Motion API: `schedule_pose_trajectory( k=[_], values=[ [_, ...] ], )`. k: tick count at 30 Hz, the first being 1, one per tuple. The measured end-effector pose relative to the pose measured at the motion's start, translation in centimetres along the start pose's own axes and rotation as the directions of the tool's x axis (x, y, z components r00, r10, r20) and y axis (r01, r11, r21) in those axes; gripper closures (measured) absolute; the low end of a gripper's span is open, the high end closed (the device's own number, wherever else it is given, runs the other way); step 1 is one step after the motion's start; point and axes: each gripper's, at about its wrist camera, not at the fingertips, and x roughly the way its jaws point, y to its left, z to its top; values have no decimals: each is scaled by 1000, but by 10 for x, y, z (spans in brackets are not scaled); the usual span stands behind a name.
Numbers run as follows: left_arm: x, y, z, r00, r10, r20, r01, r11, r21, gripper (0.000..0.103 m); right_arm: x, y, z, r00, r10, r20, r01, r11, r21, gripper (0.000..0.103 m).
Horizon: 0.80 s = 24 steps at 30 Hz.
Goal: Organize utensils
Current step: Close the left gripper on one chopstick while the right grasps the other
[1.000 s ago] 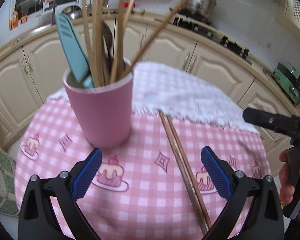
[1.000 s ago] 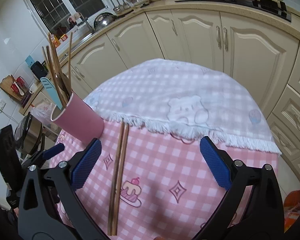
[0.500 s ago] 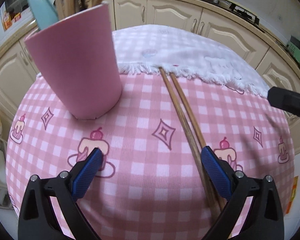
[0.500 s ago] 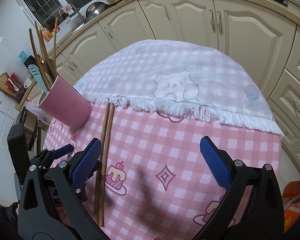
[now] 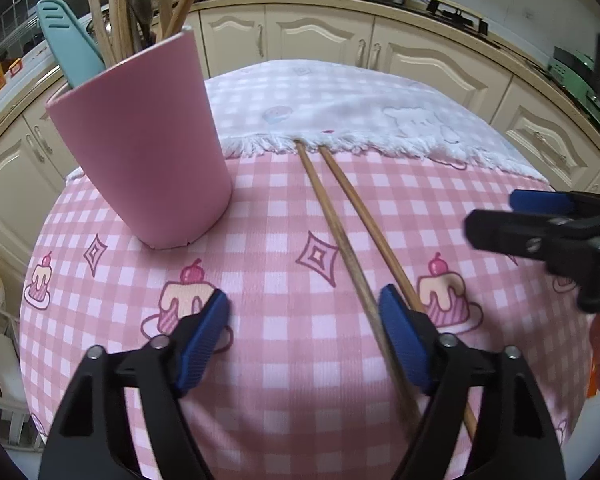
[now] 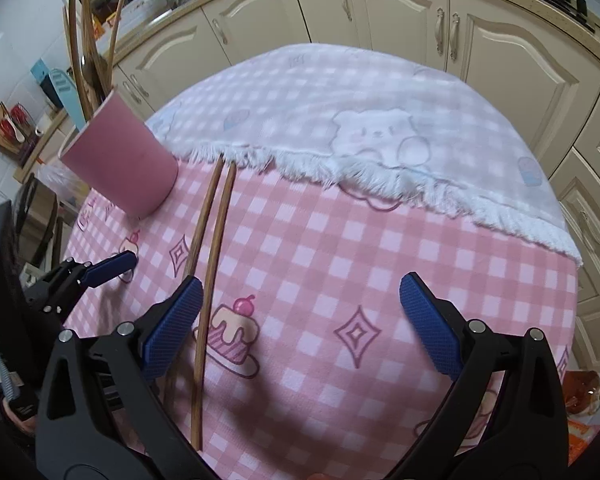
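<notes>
I have the left gripper (image 5: 302, 312) low over the pink checked cloth (image 5: 284, 380), its jaws just now closing in, though nothing is pinched yet. One of the two chopsticks (image 5: 342, 246) runs between the blue pads; the other passes under the right-hand pad (image 5: 404, 340), so as things stand I would catch only one. They lie side by side, close but apart, their far tips touching the fringe of the white towel (image 5: 360, 120).

To do this well I judge I should shift slightly towards the outer stick so both sit inside the jaws, drop until the pads nearly meet the cloth, then close squarely across the shafts so they do not roll or cross.

The right gripper (image 6: 300, 318) is wide open and empty, just beside the same pair, with one stick by its left pad. The two tools are near each other, so I must mind a clash.

The cup (image 5: 144, 148) stands left of the sticks, already bristling with chopsticks, a spoon and a teal handle (image 5: 66, 38); those crowded, leaning handles could foul the drop-in. The soft cloth may bunch under the pads.
</notes>
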Motion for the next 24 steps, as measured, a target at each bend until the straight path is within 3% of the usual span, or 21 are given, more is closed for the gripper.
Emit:
schedule_pose_trajectory(
  k=[4, 9, 13, 15, 17, 20, 24],
  values=[
    [-4, 7, -1, 1000, -27, -4, 27, 999, 21, 44, 6, 11, -3, 1000, -26, -13, 26, 999, -28, 6],
    [-8, 27, -1, 999, -36, -36, 37, 999, 29, 46, 15, 27, -6, 997, -58, -48, 55, 996, -75, 9],
    [-3, 29, 8, 998, -33, -62, 35, 998, 45, 47, 27, 45, -5, 994, -67, -82, 56, 990, -130, 26],
    [3, 26, 11, 997, -13, -76, 17, 998, 58, 48, 31, 54, -1, 993, -86, -80, 72, 984, -164, 48],
    [6, 24, 14, 997, -1, -79, 6, 998, 68, 48, 33, 60, 3, 993, -83, -85, 67, 982, -178, 59],
    [10, 22, 20, 996, 0, -91, 7, 997, 72, 52, 35, 65, 4, 991, -91, -100, 69, 975, -210, 63],
    [12, 17, 24, 995, -3, -100, 12, 995, 95, 70, 38, 67, 8, 989, -97, -110, 72, 975, -212, 63]
  ],
)
